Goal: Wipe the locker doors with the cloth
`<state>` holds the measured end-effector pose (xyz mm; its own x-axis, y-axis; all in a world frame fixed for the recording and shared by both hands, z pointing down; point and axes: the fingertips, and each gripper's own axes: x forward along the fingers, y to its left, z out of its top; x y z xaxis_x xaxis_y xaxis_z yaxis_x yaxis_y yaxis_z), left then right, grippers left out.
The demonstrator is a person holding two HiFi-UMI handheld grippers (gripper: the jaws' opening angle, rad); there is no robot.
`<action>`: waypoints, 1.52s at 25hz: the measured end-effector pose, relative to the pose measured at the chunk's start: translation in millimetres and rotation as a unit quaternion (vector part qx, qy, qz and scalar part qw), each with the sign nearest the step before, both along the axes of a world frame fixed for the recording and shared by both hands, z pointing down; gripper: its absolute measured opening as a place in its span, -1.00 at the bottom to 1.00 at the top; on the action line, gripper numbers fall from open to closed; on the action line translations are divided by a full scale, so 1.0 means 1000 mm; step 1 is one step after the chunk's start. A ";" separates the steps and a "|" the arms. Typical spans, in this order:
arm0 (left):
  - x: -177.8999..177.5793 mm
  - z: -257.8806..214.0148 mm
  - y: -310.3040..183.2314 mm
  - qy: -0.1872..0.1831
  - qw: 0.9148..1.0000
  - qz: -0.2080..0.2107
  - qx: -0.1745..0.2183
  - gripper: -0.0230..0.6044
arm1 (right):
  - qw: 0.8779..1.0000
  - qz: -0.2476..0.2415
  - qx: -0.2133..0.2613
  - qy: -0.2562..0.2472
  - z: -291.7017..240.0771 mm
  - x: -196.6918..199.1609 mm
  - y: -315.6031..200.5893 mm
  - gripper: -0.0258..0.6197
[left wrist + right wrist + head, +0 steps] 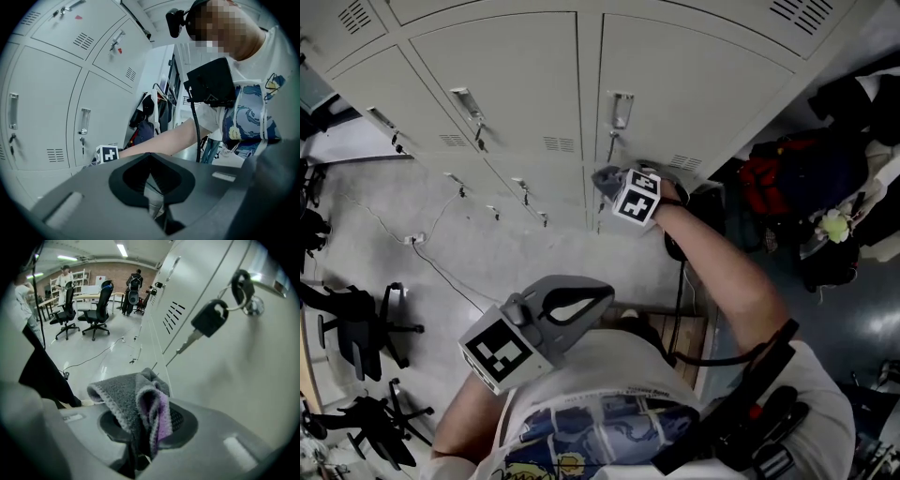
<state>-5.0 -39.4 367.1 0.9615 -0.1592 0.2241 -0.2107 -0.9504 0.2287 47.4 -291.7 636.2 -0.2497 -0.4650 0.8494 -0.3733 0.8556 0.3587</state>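
Observation:
A grey cloth (pixel 133 397) with a purple inner side is bunched between the jaws of my right gripper (pixel 143 401), which is shut on it. In the head view that gripper (pixel 611 184) holds the cloth (pixel 601 175) against a pale grey locker door (pixel 694 94), just below its handle (pixel 620 110). A black-headed key (pixel 210 318) hangs from the door's lock, close above the cloth. My left gripper (pixel 602 292) is held back near the person's body, well away from the lockers; its jaws (pixel 149 157) are shut with nothing in them.
More locker doors (pixel 502 80) run to the left. Black office chairs (pixel 358 328) and a floor cable (pixel 441 267) lie at the left. Bags and clothes (pixel 806 178) pile up right of the lockers. People (pixel 133 287) stand far off among desks.

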 end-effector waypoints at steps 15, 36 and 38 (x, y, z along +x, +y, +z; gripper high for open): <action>-0.018 0.001 0.006 0.015 1.000 -0.013 -0.015 -0.91 | 0.985 0.100 -0.006 -0.137 -0.045 0.006 0.099 -0.65; -0.041 0.036 0.016 -0.012 1.000 -0.017 0.012 -0.91 | 0.916 0.223 0.095 -0.318 -0.167 0.031 0.255 -0.64; -0.034 0.036 0.020 -0.013 1.000 -0.005 0.014 -0.91 | 0.913 0.226 0.101 -0.324 -0.173 0.030 0.262 -0.64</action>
